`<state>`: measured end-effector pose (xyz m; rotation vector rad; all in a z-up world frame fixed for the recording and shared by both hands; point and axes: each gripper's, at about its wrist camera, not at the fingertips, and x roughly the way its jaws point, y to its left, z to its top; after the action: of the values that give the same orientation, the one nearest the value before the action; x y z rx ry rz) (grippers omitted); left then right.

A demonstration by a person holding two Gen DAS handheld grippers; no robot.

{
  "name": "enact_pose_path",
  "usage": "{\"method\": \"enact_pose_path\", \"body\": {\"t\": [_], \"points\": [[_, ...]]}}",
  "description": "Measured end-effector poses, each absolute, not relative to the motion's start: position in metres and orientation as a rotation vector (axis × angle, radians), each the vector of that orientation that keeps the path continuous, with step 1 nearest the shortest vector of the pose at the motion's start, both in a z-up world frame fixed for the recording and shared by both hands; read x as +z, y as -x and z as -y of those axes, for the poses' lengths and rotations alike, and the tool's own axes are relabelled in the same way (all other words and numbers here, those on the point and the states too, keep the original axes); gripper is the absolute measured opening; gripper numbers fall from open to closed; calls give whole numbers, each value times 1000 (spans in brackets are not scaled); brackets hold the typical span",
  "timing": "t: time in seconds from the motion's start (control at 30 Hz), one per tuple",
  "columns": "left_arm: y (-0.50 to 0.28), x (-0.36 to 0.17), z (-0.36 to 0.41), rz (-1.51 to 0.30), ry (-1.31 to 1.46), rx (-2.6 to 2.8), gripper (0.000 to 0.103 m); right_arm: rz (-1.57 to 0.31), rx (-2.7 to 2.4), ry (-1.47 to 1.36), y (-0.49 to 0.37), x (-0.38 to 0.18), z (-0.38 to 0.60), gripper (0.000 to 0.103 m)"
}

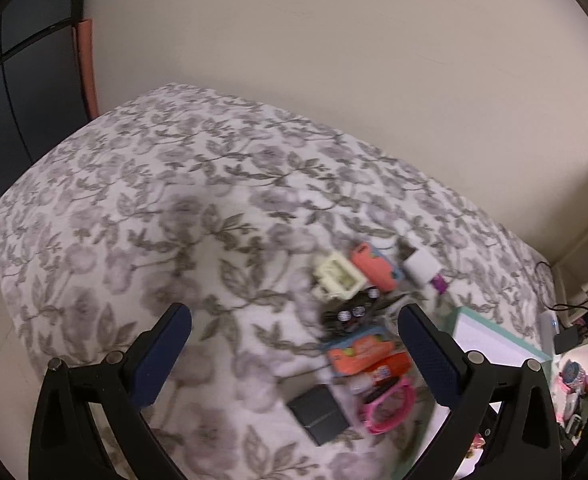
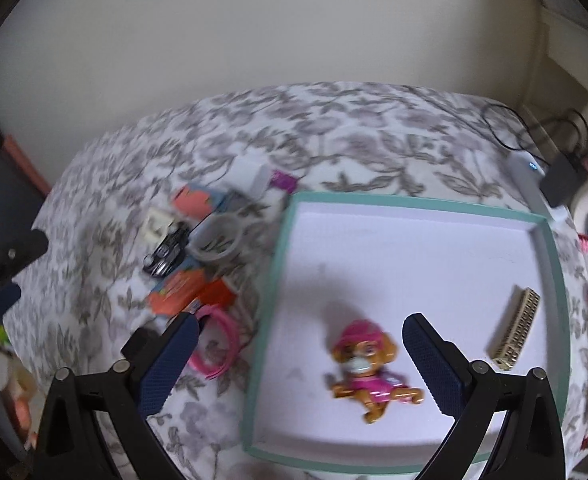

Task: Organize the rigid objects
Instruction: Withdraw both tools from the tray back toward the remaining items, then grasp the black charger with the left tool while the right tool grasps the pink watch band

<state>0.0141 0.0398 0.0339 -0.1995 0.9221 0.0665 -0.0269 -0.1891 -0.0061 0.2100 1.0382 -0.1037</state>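
Hovering over flowered bedspread (image 1: 134,200): left claw (image 1: 294,332) spread wide, gripping nothing, heap of small toys (image 1: 358,320) beyond its tips. Right claw (image 2: 300,336) likewise gaping, empty, above green-rimmed tray (image 2: 284,280); toy pup (image 2: 368,372) and tan harmonica (image 2: 516,328) lying inside tray, untouched.

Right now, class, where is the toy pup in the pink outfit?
In the right wrist view, the toy pup lies inside the teal-rimmed tray, toward its near edge, left of the beige comb-like piece.
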Motion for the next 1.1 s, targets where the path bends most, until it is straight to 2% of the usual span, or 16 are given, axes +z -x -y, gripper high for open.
{"method": "enact_pose_path", "body": {"t": [0.27,0.73,1.1], "points": [[-22,-7,-48,-1115,189,82,103,-1115,-44,-163,18,-25,157,103],[-24,-66,-25,-1389,211,33,103,-1196,-42,-171,17,-43,155,103],[-27,-90,-7,-1457,161,28,103,-1223,-79,-157,18,-48,162,103]]}}
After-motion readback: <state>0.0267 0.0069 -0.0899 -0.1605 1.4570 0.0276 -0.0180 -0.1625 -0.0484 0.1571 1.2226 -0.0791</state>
